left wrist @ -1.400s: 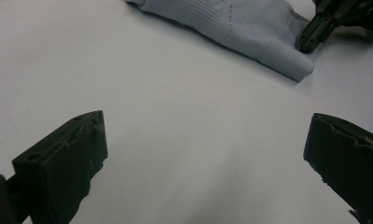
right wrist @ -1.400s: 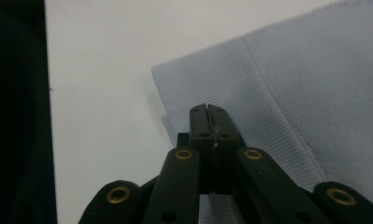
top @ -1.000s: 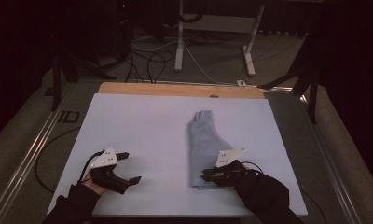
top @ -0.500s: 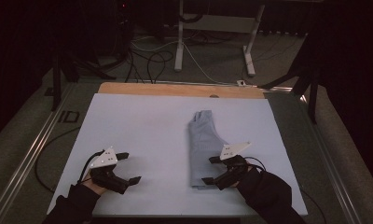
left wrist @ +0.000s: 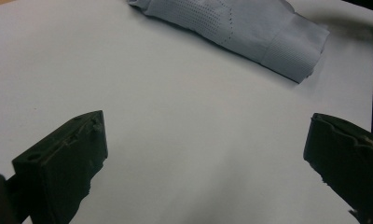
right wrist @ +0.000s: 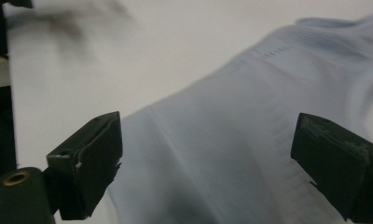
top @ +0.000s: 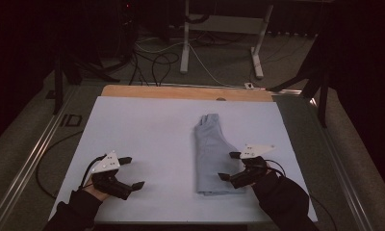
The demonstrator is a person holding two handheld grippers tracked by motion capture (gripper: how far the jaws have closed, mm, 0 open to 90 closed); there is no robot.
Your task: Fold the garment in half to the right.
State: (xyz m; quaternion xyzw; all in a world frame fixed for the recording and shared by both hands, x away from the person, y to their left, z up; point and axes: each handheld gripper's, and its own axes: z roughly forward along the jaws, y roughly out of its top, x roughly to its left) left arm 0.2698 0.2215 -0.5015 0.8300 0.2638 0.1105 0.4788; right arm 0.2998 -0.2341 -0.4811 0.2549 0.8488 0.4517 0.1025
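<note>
On the white sheet that covers the table [top: 147, 130], a pale blue-grey folded cloth with a ribbed cuff and a patch of small perforations [top: 211, 154] lies flat, right of centre, its long side running away from the person. Its narrower, bunched end points to the far edge, where a strip of bare wooden tabletop [top: 181, 92] shows beyond the sheet; its wider end lies toward the near edge.

At the near right, the right gripper [top: 229, 166], held in a dark-sleeved hand [top: 272, 185], sits at the cloth's near right edge with its two black jaws spread wide apart and nothing between them. From the right gripper view the cloth [right wrist: 250, 140] spans the gap between the parted jaws and lies just under them; whether the jaws touch the fabric cannot be told, as that view is blurred.

At the near left, the left gripper [top: 132, 172] rests low over bare sheet, well apart from the cloth, its jaws likewise spread and empty. From the left gripper view the cloth [left wrist: 250, 32] lies farther off across the white sheet [left wrist: 175, 121], cuff end nearest.

Beyond the table, cables [top: 157, 60] and white metal stand legs [top: 185, 43] sit on the dim floor.
</note>
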